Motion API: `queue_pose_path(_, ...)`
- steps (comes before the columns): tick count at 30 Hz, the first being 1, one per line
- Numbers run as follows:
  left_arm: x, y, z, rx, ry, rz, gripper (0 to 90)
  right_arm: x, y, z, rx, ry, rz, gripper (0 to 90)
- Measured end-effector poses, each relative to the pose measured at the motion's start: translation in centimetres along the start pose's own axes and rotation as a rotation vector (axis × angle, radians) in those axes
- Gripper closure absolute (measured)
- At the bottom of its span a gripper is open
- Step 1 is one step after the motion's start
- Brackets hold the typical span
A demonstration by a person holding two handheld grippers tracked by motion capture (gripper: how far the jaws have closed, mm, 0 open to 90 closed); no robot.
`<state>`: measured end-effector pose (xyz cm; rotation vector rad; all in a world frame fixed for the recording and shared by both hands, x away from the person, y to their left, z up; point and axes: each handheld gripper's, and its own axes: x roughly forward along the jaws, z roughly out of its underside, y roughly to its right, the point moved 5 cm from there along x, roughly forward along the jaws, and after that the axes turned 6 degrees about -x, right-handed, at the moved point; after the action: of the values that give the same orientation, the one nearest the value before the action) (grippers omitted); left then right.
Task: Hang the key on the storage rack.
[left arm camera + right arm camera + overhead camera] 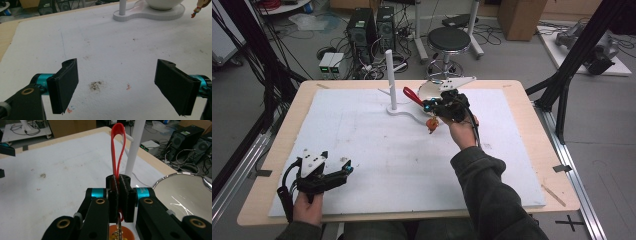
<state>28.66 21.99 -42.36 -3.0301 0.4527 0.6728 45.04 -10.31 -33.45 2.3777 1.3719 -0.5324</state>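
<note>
Right gripper view, right gripper [119, 195] fingers clamped on red strap [117, 147], orange charm [119, 233] half hidden, left gripper [120, 85] fingers apart

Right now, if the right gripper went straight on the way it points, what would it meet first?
Probably the white post. The right gripper is shut on a red loop that sticks out ahead, and in the right gripper view the post stands just beyond the loop, slightly to one side. Depth is unclear, so it may pass narrowly beside it.
</note>
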Motion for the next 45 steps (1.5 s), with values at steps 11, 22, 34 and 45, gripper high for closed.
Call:
queue_pose_path(11, 0.5, 0.3, -0.1, 0.006, -0.003, 0.01, 19.7, 0.8, -0.2, -1.8, -0.02, 0.013, -0.001, 86.2)
queue_pose_path(22, 0.5, 0.2, -0.2, -0.001, -0.003, 0.007, 19.7, 2.2, -0.2, -3.2, -0.022, 0.02, -0.014, 86.2)
queue_pose_path(34, 0.6, 0.3, -0.2, 0.003, 0.0, 0.009, 19.7, 3.4, -0.1, -4.4, -0.005, 0.041, -0.003, 86.2)
queue_pose_path(45, 0.5, 0.2, -0.2, 0.0, 0.0, 0.009, 19.7, 5.0, 0.0, -4.2, 0.016, 0.026, 0.007, 86.2)
